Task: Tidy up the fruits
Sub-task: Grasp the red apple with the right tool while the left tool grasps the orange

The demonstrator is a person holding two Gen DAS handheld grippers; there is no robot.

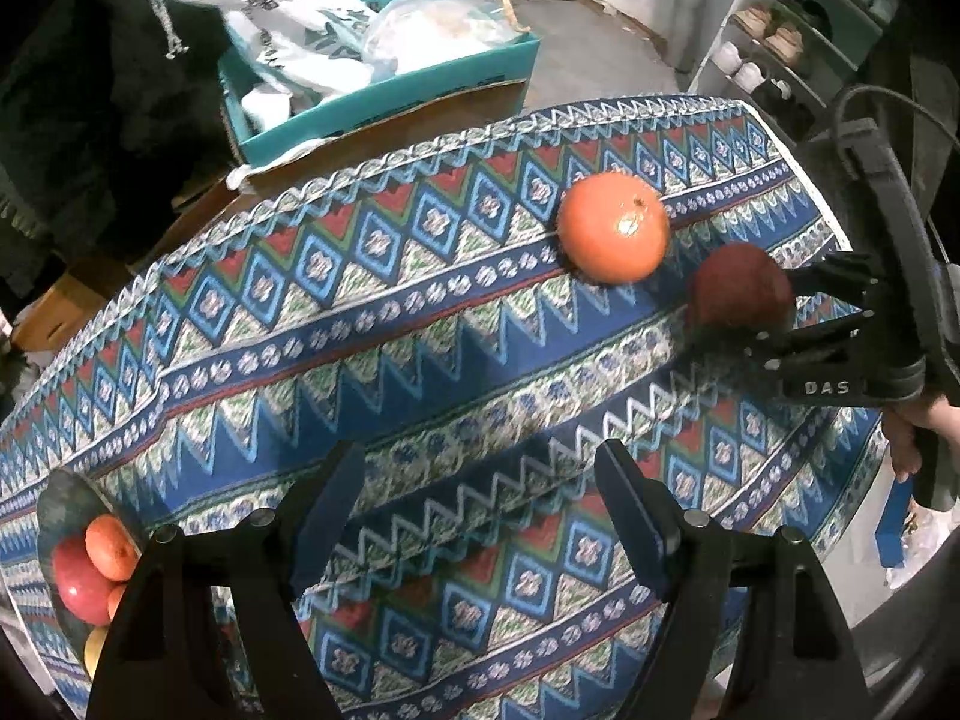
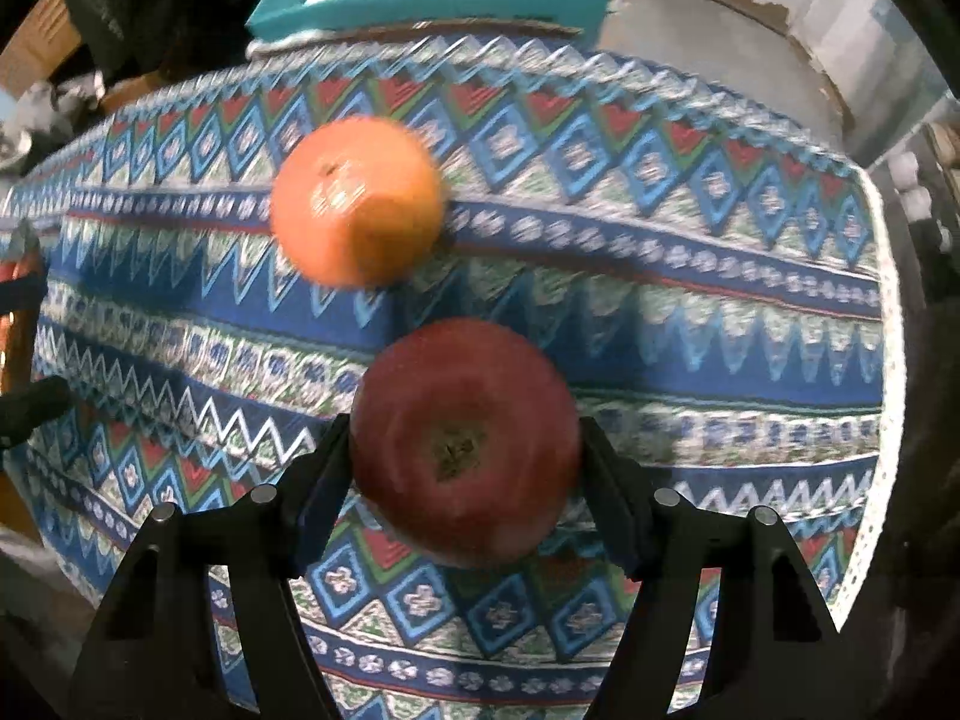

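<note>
The right gripper (image 2: 465, 468) was clamped on the red apple (image 2: 465, 441) just beside the orange (image 2: 358, 202), the left gripper (image 1: 480, 510) hovered apart and empty, so the picking step seemed in hand, and next a lift toward the plate (image 1: 60, 498).

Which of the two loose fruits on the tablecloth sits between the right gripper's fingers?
The dark red apple, flanked by the right gripper. The orange lies apart, farther across the tablecloth, with no finger near it.

Teal box (image 1: 384, 102), perhaps shoe shelves (image 1: 798, 36)
</note>
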